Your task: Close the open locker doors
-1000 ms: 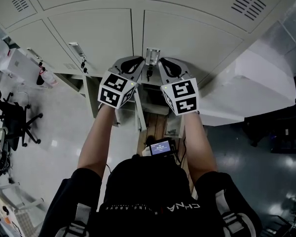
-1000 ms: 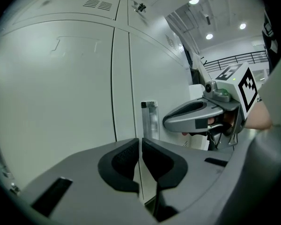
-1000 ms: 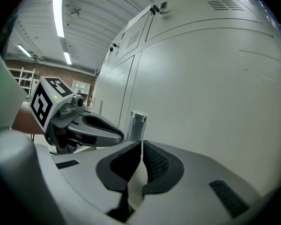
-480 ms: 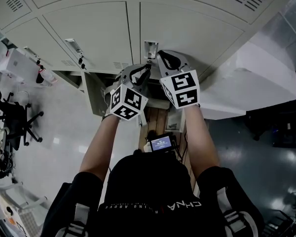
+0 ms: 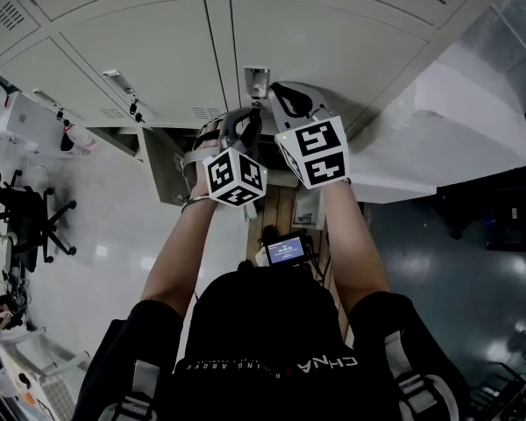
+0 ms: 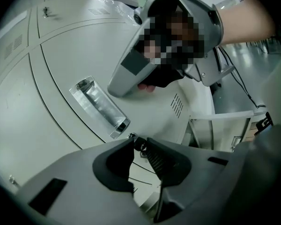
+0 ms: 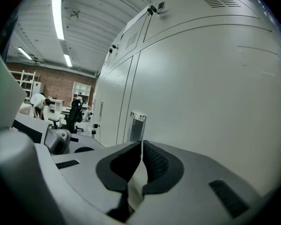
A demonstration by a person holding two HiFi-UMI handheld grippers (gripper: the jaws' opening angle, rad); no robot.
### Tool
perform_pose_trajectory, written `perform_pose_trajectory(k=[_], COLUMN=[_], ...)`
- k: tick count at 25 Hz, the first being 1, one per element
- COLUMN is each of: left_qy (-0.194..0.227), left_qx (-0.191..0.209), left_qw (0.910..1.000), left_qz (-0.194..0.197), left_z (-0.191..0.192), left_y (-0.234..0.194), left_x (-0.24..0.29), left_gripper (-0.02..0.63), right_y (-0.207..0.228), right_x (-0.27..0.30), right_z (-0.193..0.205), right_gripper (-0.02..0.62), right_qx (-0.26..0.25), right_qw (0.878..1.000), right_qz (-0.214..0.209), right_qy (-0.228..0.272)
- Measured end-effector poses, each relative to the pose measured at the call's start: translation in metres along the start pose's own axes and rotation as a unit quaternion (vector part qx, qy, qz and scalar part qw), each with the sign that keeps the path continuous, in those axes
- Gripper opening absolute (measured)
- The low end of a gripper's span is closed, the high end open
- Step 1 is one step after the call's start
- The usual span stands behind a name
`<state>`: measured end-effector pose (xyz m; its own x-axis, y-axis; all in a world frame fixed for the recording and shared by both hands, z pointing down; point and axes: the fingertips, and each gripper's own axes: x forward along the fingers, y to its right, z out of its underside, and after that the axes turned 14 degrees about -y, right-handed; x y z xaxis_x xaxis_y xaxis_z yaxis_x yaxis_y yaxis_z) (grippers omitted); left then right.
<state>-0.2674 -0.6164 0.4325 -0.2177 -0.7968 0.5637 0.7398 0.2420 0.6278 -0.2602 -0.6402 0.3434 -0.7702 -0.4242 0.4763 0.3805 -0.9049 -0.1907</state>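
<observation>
Under the handle, your left gripper jaws just opened, key between them; right gripper closed, empty, by the door edge.

Both bare arms reach out in front, the left arm and the right arm close side by side. The left gripper is rolled over to one side and points a little down. Its jaws have just been opening, and a small metal piece sits loose between the tips. The right gripper points almost level, its jaws pressed together with nothing in them.
</observation>
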Motion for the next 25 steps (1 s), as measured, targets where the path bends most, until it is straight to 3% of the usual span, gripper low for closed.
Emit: perform_pose_trajectory(k=[16, 25], left_qy=[-0.008, 0.013], left_qx=[0.008, -0.089], left_qw=[0.9997, 0.9958], left_qz=[-0.019, 0.015], left_z=[-0.0022, -0.0014], left_y=[-0.0008, -0.002], left_x=[0.0047, 0.0046], left_gripper=[0.061, 0.055], right_y=[0.0009, 0.0007], right_x=[0.0003, 0.0002], right_z=[0.0005, 0.0004], right_gripper=[0.038, 0.038], right_qx=[0.001, 0.001], right_qw=[1.0, 1.0], right_qz=[0.001, 0.004], right_qy=[0.0, -0.003])
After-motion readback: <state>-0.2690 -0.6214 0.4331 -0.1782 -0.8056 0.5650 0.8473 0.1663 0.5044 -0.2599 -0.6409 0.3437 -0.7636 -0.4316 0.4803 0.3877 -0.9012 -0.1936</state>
